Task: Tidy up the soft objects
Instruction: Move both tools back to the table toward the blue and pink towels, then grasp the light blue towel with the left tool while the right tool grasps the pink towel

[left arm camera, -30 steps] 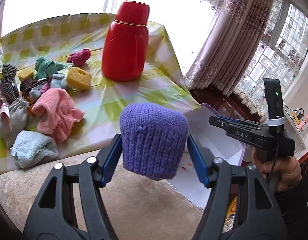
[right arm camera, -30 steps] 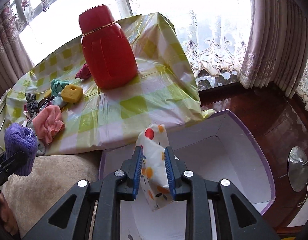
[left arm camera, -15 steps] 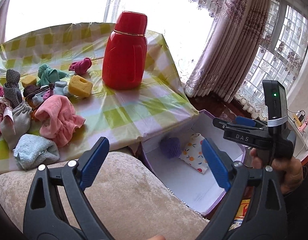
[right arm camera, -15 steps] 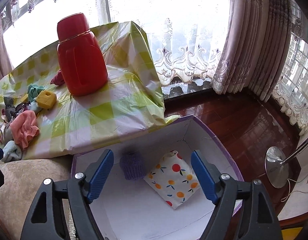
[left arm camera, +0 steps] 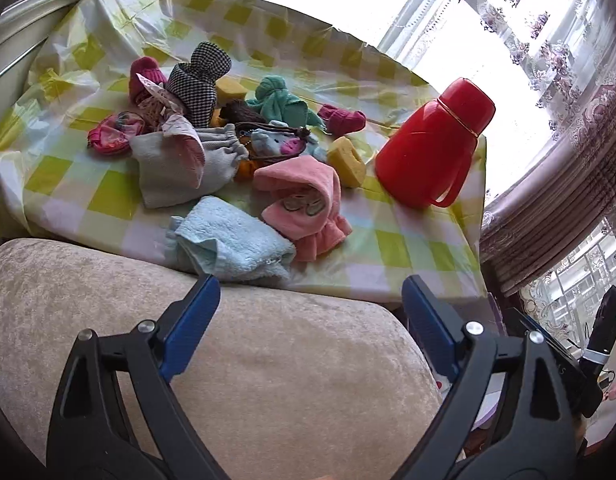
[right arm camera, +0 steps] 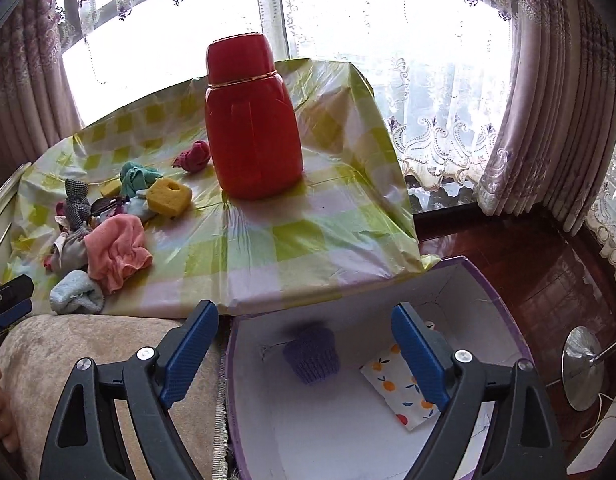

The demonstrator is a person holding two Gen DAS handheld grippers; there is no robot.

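A pile of soft things lies on the checked tablecloth (left arm camera: 107, 196): a light blue towel (left arm camera: 231, 240), a pink cloth (left arm camera: 303, 204), a grey pouch (left arm camera: 179, 168), a yellow sponge (left arm camera: 346, 162) and others. My left gripper (left arm camera: 310, 320) is open and empty over a beige cushion (left arm camera: 227, 380), facing the pile. My right gripper (right arm camera: 303, 348) is open and empty above a white box (right arm camera: 348, 432) that holds a purple knitted hat (right arm camera: 314, 356) and a fruit-print cloth (right arm camera: 404, 388).
A tall red flask (right arm camera: 251, 120) stands on the table right of the pile; it also shows in the left wrist view (left arm camera: 432, 144). The box sits on a dark wood floor (right arm camera: 528, 264). A metal lamp base (right arm camera: 580, 364) stands at the right. Curtains hang behind.
Both grippers opened: the purple hat and the fruit-print cloth dropped into the box. My left gripper then swung left from the box toward the pile.
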